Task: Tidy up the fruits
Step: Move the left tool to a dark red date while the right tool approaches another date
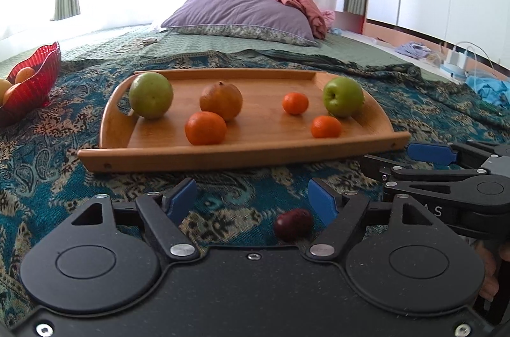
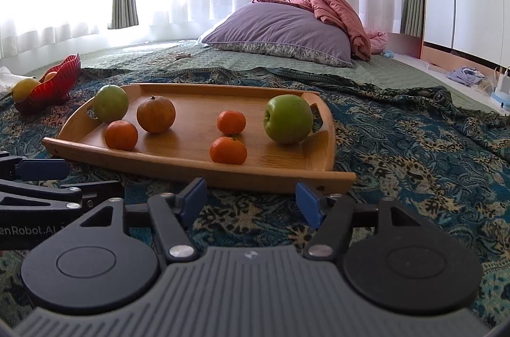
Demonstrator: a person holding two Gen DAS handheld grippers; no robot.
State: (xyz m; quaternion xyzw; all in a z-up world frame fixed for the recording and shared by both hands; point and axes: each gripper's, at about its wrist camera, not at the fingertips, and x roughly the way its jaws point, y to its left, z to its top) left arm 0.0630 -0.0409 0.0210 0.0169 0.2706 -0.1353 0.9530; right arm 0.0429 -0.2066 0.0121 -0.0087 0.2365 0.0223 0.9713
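Note:
A wooden tray (image 1: 261, 152) (image 2: 191, 168) lies on the patterned bedspread. On it sit two green apples (image 1: 151, 95) (image 1: 343, 97) (image 2: 288, 119) (image 2: 110, 103), a dull orange (image 1: 221, 100) (image 2: 156, 114) and three small mandarins (image 1: 205, 128) (image 1: 295, 103) (image 1: 326, 127) (image 2: 228, 150). My left gripper (image 1: 253, 201) is open just short of the tray's near rim. A dark red plum-like fruit (image 1: 293, 223) rests on the cloth below it, near the right finger, untouched. My right gripper (image 2: 251, 200) is open too, nothing between its blue pads, near the tray's front right corner.
A red glass bowl (image 1: 35, 83) (image 2: 54, 88) holding yellow-orange fruit stands on the bed, left of the tray. A purple pillow (image 1: 242, 13) and pink bedding lie at the back. Each gripper shows at the edge of the other's view. Clutter and cables sit far right.

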